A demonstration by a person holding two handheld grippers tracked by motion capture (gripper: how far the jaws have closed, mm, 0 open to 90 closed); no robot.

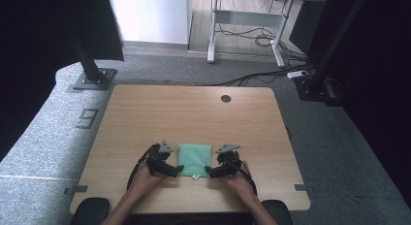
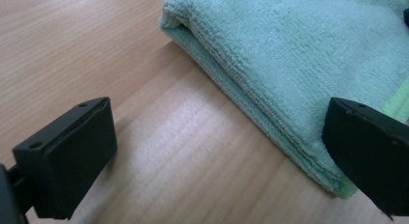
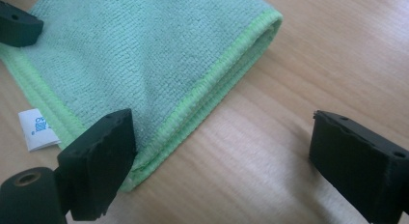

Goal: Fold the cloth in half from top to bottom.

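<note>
Nearest the lens in the high view: two hands at the near edge of the wooden counter (image 1: 145, 108), each with a set of tongs angled inward at a folded green cloth (image 1: 195, 159). Left tongs (image 1: 178, 170) spread wide, one jaw over bare wood, the other over the cloth's near corner, nothing pinched. Right tongs (image 1: 208, 170) spread wide as well, one jaw above the stitched hem, the other over bare wood, not closed on anything.

Cloth (image 2: 299, 55) lying flat on the near middle of the counter, between the two tongs, folded into a neat stack of several layers with a rounded fold along one side. Bright green hem (image 3: 212, 84) and a small white label (image 3: 37, 130) showing at the near edge.

Judging by that: folding looks largely done, with layers stacked and edges fairly even. Possibly left: one more fold, a tidy-up, or carrying the cloth off; no grip yet for any of these.
</note>
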